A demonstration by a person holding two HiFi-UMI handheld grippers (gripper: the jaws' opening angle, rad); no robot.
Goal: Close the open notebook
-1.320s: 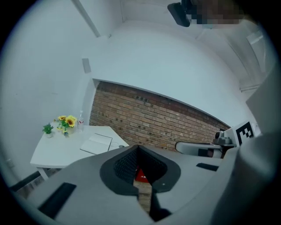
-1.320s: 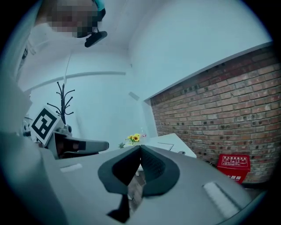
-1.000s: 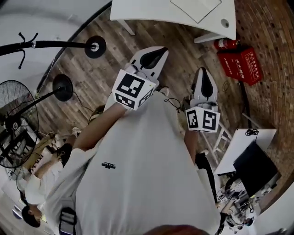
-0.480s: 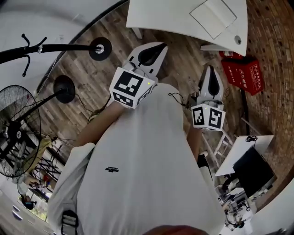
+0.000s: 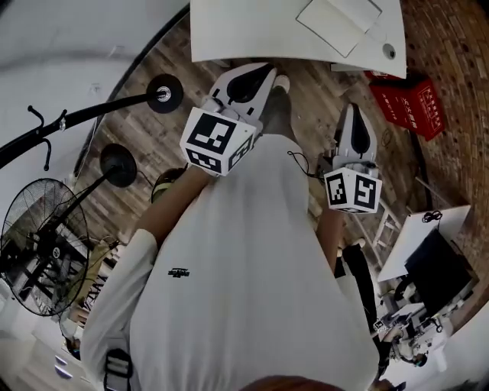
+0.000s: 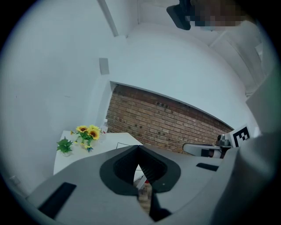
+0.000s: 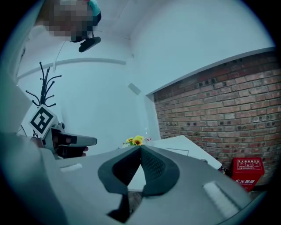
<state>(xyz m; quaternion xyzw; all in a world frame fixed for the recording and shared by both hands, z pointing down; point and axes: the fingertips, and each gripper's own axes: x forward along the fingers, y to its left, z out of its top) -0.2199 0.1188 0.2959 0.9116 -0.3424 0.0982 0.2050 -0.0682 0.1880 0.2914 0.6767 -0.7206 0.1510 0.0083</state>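
Head view places the notebook [image 5: 340, 23] flat on the white table [image 5: 244, 32], far ahead and well apart from the left gripper [image 5: 258, 75] and the right gripper [image 5: 354, 114], each with its jaws pressed together on nothing. The notebook looks thin, light and floppy, so lifting a cover's free outer edge should fold it shut. Only the gripper views show the sunflowers [image 6: 88, 132] on the table's far side, and there the notebook is just a faint outline.

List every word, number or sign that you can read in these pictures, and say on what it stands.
No text reads clearly.
On the red box: pale print, too blurred to read.
On the shirt: small dark logo, too small to read.
On left gripper and right gripper: square markers only, no words.
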